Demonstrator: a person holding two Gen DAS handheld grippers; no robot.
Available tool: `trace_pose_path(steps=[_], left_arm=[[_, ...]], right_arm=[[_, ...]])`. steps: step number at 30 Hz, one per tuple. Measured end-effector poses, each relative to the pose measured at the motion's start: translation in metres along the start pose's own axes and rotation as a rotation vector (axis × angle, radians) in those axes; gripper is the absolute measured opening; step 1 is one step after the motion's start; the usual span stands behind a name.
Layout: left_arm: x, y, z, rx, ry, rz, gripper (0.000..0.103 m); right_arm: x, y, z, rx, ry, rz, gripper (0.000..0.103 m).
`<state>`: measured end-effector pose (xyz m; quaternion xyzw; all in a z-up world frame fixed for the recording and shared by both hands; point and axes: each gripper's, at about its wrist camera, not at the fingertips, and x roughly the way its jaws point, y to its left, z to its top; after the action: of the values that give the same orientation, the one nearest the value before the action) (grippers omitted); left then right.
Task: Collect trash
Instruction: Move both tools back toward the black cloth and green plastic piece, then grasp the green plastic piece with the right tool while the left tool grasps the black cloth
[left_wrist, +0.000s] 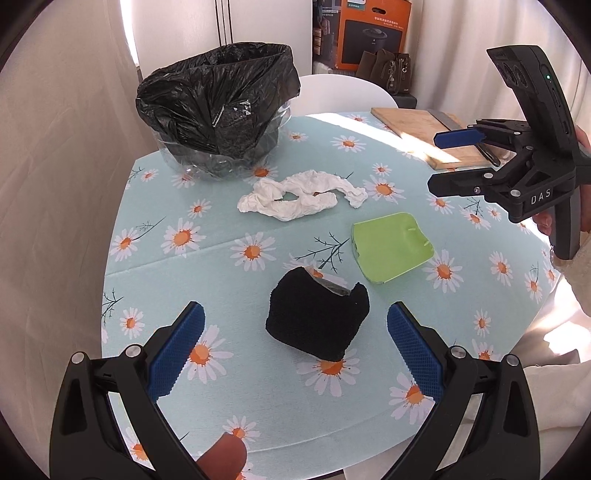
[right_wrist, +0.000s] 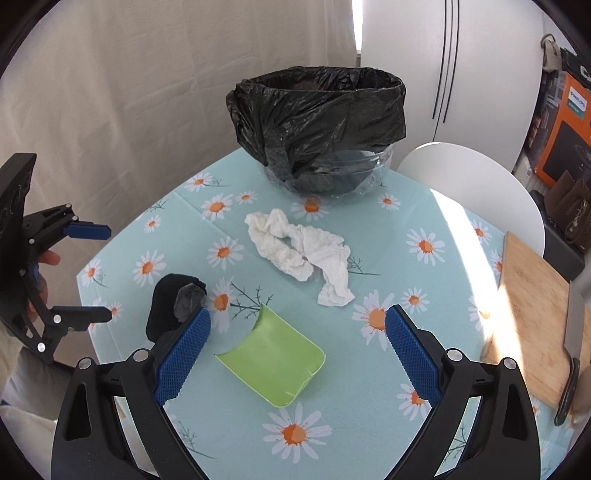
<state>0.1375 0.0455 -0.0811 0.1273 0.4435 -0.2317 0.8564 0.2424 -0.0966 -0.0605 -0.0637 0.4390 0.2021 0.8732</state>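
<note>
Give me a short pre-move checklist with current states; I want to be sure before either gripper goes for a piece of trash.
1. Left gripper open, nothing held: ok.
2. Right gripper open, nothing held: ok.
3. Black cloth piece lies between the left fingers' line, uncovered: ok.
4. Green plastic piece lies ahead of the right gripper, apart from the crumpled tissue: ok.
5. Bin bag mouth open and unobstructed: ok.
6. Room left inside the bin: cannot tell.
</note>
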Motion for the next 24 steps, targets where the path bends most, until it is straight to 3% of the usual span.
trace_pose_path(steps=[7, 14, 17, 21, 22, 24], left_arm=[[0.034, -0.002, -0.005, 0.021, 0.03, -0.055, 0.097], [0.057, -0.007, -0.004, 0.072, 0.052, -0.054, 0.097], [0.064, -0.008, 0.0, 0.081, 0.071, -0.056, 0.097], [0.075, -0.007, 0.003, 0.09, 0.1, -0.053, 0.097], [0.077, -0.006, 0.004, 0.086, 0.105, -0.064, 0.097], [0.08, -0.004, 0.006, 0.076, 0.106, -0.072, 0.097]], right_arm=[[0.031, -0.009, -0.021, 0.014, 0.096, -0.024, 0.091], [0.066, -0.012, -0.032, -0.022, 0.204, -0.005, 0.091], [0.076, -0.018, -0.036, -0.004, 0.238, -0.036, 0.091], [0.086, -0.025, -0.041, 0.024, 0.264, -0.016, 0.088], [0.088, -0.026, -0.041, 0.03, 0.268, 0.001, 0.084], [0.093, -0.027, -0.042, 0.044, 0.294, 0.04, 0.049]])
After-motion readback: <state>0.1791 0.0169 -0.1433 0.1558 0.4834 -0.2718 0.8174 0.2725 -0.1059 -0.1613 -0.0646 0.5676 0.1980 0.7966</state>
